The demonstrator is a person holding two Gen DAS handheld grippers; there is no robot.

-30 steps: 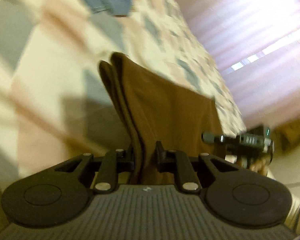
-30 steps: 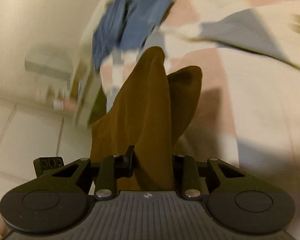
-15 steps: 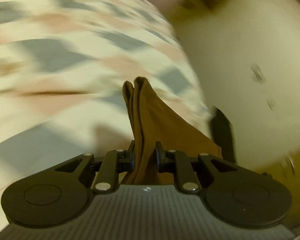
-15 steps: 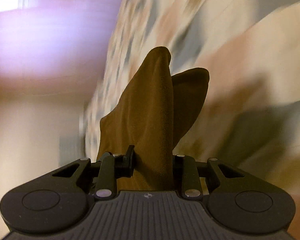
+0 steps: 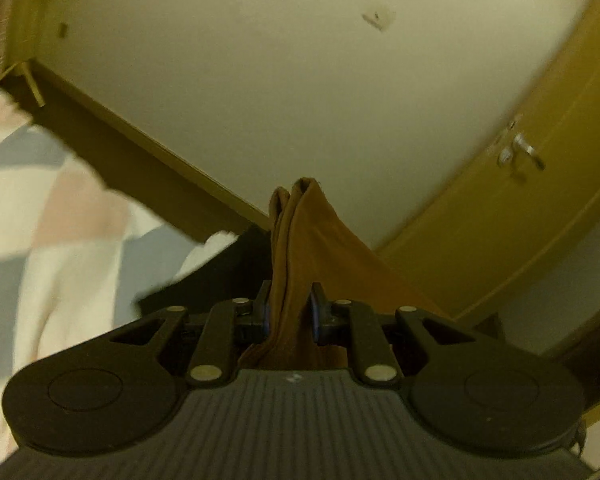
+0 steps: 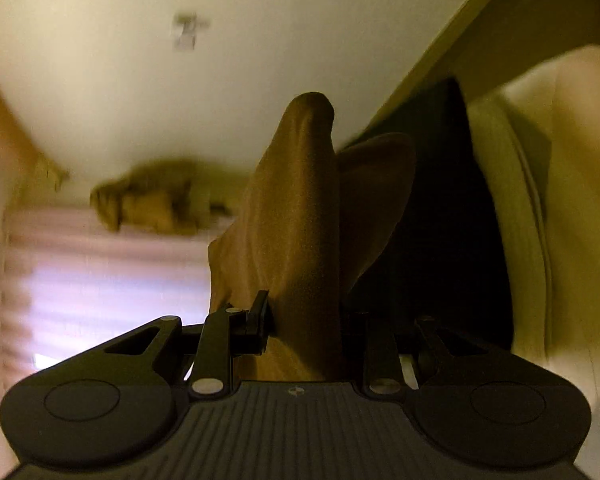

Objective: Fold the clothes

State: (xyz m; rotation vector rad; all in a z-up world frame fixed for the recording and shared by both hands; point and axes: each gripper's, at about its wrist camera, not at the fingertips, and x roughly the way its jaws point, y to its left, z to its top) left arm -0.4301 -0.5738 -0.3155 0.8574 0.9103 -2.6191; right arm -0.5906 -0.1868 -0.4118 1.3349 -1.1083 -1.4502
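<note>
Both grippers clamped on the brown cloth

Left gripper (image 5: 290,316) and right gripper (image 6: 306,320) each pinch a bunched fold of cloth (image 5: 300,248), up near the wall (image 5: 260,80). No readable writing.

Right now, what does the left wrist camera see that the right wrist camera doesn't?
Only the left wrist view shows a yellow door with a metal handle, and a patchwork bedcover in pink, grey and cream. Only the right wrist view shows a pink striped curtain with a blurred brownish heap above it. Both show a pale wall, and both show brown cloth clamped upright between black fingers: the left gripper and the right gripper are each shut on the brown garment.
</note>
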